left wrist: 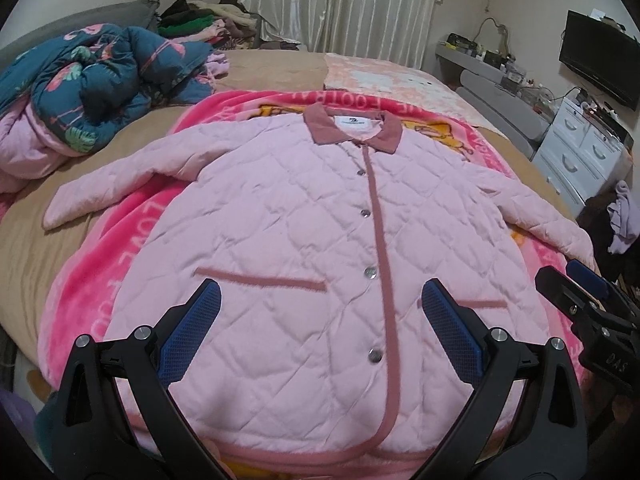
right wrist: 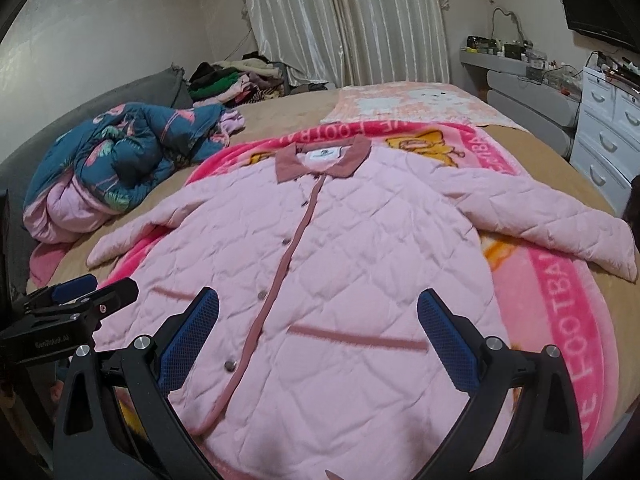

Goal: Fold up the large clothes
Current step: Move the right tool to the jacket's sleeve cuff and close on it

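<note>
A pink quilted jacket (left wrist: 280, 216) lies flat and buttoned on a bright pink blanket, collar far, hem near, both sleeves spread out; it also shows in the right wrist view (right wrist: 340, 248). My left gripper (left wrist: 320, 300) is open and empty, hovering above the jacket's lower front. My right gripper (right wrist: 318, 308) is open and empty too, above the lower front a little to the right. The right gripper shows at the right edge of the left wrist view (left wrist: 576, 284). The left gripper shows at the left edge of the right wrist view (right wrist: 88, 290).
The pink blanket (right wrist: 560, 304) covers a tan bed (left wrist: 36, 256). A crumpled blue flowered quilt (left wrist: 104, 76) lies at the far left, with a heap of clothes (left wrist: 208, 20) behind it. White drawers (left wrist: 584, 148) and a TV (left wrist: 600, 56) stand to the right.
</note>
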Tool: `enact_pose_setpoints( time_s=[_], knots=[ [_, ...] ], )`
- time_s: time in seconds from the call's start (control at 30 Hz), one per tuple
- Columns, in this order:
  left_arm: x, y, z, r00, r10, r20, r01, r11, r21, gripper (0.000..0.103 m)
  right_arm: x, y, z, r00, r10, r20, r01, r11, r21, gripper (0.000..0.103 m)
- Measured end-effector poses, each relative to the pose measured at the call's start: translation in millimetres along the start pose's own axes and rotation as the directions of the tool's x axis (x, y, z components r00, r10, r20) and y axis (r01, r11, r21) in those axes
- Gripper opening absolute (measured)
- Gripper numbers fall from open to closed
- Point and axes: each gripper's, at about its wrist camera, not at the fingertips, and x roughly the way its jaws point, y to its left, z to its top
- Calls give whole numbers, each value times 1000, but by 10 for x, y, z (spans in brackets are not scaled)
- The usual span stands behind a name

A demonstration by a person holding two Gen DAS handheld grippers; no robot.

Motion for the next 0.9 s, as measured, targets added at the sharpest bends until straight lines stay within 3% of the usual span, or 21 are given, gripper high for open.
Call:
enact_pose_setpoints(
  time_s=[0.6,0.9],
  knots=[
    [438,-342,573,1000,-22,-2,22,999,36,94,274,-715,549,991,-92,95,80,989,124,99],
    [760,-556,783,999,-36,-26,38,997,62,94,459,-1074,673,984,-160,81,143,972,188,99]
  ],
)
